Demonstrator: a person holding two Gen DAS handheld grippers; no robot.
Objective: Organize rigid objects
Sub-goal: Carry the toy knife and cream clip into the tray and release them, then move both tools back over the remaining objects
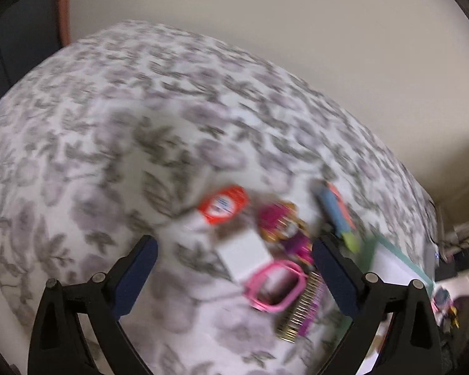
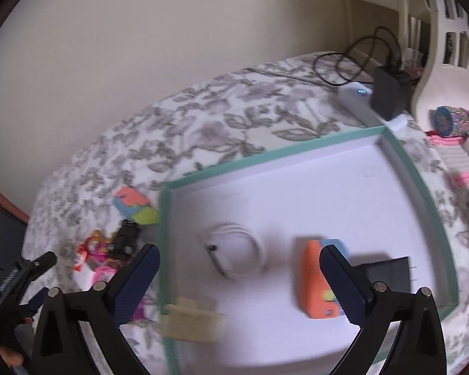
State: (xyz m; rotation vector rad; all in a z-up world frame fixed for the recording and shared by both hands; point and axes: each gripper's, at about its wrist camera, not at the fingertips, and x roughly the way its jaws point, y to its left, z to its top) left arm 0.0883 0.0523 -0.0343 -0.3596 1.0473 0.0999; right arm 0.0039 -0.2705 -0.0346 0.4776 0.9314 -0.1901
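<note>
My left gripper [image 1: 234, 247] hangs open over a blurred pile on the flowered bedspread, with nothing between its jaws. The pile holds a red-and-white pack [image 1: 223, 204], a white box [image 1: 244, 256], a pink frame [image 1: 276, 284], a gold-and-purple comb [image 1: 300, 309], a magenta doll toy [image 1: 281, 222] and a blue, orange and green block [image 1: 337, 215]. My right gripper [image 2: 239, 253] stands open and empty above the white tray with a teal rim [image 2: 312, 147]. In the tray lie a coiled white cable [image 2: 234, 250], an orange-and-blue block [image 2: 312, 281], a dark flat piece [image 2: 390, 272] and a cream comb [image 2: 194, 315].
Left of the tray lie a coloured block [image 2: 134, 203], a black item [image 2: 128, 237] and the toy pile [image 2: 93, 250]. A black charger [image 2: 387, 93], its cables and a white device [image 2: 356, 97] sit behind the tray. Pink things [image 2: 456, 162] and white furniture are at the right, and a plain wall stands behind the bed.
</note>
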